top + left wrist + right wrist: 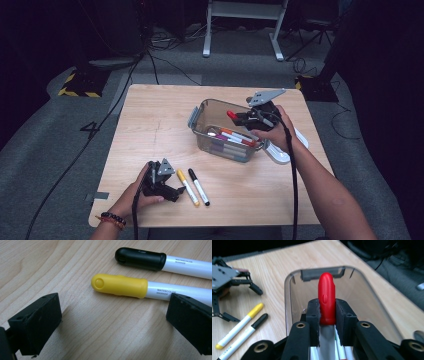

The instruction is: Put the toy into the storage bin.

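My right gripper (241, 118) is shut on a red-capped marker (232, 115) and holds it above a clear plastic box (200, 113) at mid-table. In the right gripper view the red cap (327, 296) sticks out past the closed jaws, over the box's rim (287, 290). Several markers (235, 138) lie inside the box. A yellow-capped marker (187, 187) and a black-capped marker (199, 186) lie side by side on the table near its front. My left gripper (175, 193) rests just left of them, open. Its jaws straddle the yellow marker (120, 286), with the black marker (140, 258) beyond.
A white lid (281, 153) lies on the table to the right of the box, partly under the right hand. The wooden table (150, 125) has bare room on its left half. Cables trail from both grippers toward the front edge.
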### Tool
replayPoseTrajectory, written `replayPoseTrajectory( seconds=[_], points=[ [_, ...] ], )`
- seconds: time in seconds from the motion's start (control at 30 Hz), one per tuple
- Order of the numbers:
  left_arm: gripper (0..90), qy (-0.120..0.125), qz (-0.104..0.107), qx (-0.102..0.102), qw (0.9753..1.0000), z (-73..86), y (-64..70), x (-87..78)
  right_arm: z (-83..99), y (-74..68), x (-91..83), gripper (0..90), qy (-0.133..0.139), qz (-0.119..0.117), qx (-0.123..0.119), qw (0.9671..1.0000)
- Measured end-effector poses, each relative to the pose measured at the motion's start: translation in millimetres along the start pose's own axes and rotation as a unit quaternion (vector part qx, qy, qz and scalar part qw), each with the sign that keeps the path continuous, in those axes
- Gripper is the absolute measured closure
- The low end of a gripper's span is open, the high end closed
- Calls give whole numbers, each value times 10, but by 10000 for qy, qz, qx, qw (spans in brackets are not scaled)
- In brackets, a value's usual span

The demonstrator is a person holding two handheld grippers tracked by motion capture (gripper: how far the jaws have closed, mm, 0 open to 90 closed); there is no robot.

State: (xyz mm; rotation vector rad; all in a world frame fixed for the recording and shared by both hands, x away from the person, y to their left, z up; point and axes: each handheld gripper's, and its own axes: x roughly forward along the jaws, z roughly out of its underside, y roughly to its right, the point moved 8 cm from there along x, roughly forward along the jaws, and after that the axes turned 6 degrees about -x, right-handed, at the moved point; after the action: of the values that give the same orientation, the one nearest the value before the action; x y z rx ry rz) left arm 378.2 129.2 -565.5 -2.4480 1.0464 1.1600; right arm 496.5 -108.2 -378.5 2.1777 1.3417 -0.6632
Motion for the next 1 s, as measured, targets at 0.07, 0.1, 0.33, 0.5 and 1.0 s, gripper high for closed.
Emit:
replayPoseTrajectory(
  seconds=[0.07, 0.1, 0.33, 0.5, 1.0],
  points=[
    [3, 0, 0, -2, 10000, 0, 0, 0, 32, 4, 104, 747, -161, -36, 14, 9999],
    [3, 1, -1, -1, 10000, 0, 0, 0, 49, 5, 150, 747, -238, -65, 26, 9997],
    [3, 1, -1, -1, 10000, 0, 0, 0, 202, 16, 423, 746, -795, -339, 56, 9962],
    [3, 0, 1, 0, 10000, 0, 0, 0, 328, -41, 560, 746, -1307, -672, 25, 9891],
    [2, -8, 8, 7, 10000, 0, -1, 0, 431, -68, 651, 595, -1722, -737, 114, 9822]
  ],
)
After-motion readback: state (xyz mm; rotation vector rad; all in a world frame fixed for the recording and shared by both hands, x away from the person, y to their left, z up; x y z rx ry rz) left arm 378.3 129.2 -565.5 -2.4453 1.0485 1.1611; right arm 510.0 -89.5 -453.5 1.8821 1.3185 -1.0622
